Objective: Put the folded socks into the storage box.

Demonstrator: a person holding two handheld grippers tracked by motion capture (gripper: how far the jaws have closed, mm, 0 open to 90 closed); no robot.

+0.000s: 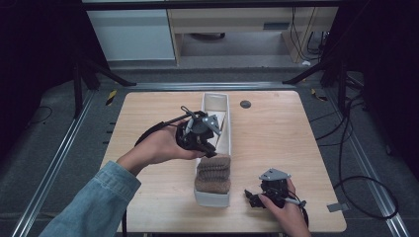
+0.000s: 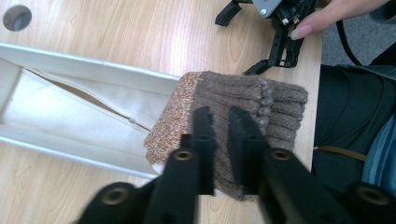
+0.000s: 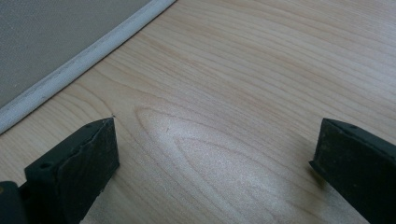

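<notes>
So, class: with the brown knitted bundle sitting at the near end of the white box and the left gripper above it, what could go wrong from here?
1. The brown knitted bundle bulges above the white box rim, so it might tip out or unroll.
2. The left gripper hangs with jaws nearly together and nothing between them; lowering could snag the knit.
3. The right gripper rests open near the table edge and could slide off.

The high view looks forward and down over the whole desk [image 1: 276, 148]. The left claw's camera looks down closely on the white tray [image 2: 93, 74], shared with it; the right claw's skims bare desk.
</notes>
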